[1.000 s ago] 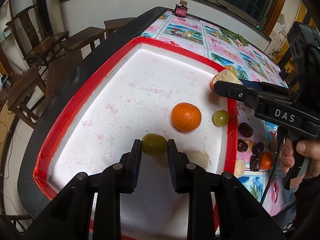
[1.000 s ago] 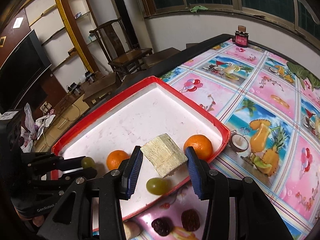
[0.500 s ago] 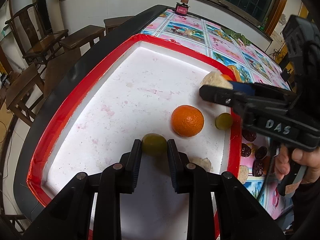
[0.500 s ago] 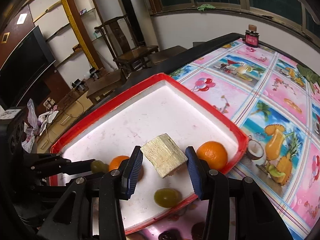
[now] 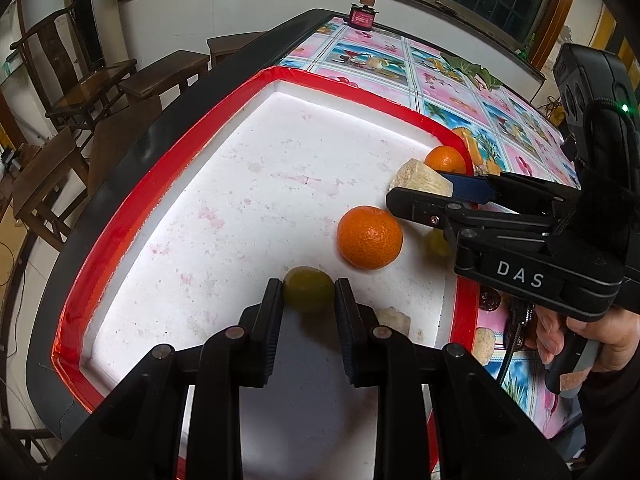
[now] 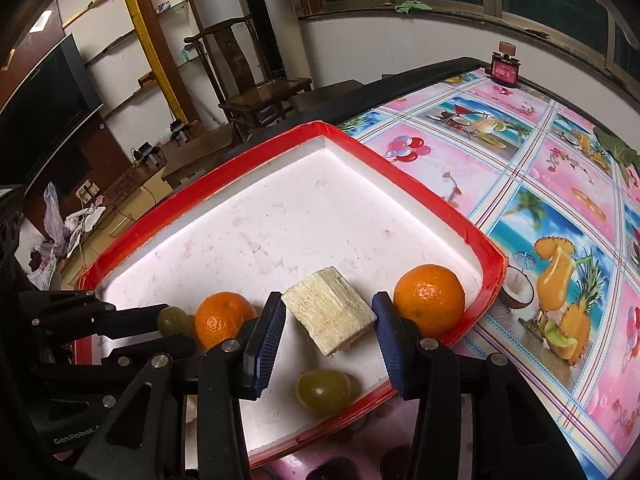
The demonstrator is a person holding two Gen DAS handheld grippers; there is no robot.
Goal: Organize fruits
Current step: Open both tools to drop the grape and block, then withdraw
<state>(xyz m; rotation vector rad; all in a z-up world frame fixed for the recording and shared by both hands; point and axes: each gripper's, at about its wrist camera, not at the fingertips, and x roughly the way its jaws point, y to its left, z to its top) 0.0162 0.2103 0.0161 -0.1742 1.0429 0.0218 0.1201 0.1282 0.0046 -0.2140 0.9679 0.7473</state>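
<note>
A white foam tray with a red rim [image 5: 168, 168] lies on the table. My left gripper [image 5: 308, 300] is shut on a green grape [image 5: 308, 289], low over the tray's near part. My right gripper [image 6: 330, 320] is shut on a pale sugarcane chunk [image 6: 330, 314] and holds it over the tray's right side; the chunk also shows in the left wrist view [image 5: 420, 178]. Two oranges [image 6: 224, 318] [image 6: 430, 300] sit in the tray on either side of the right gripper. A second green grape [image 6: 323, 390] lies in the tray below the chunk.
Dark dates [image 5: 490, 300] and a pale fruit piece [image 5: 484, 344] lie on the patterned tablecloth [image 6: 560, 184] right of the tray. Another pale piece [image 5: 394, 320] lies in the tray. A small red jar [image 6: 505, 66] stands at the far table edge. Wooden chairs [image 5: 92, 80] stand to the left.
My right gripper has carried the sugarcane chunk further over the tray, towards the left gripper. My left gripper still holds its grape, now lower over the tray.
</note>
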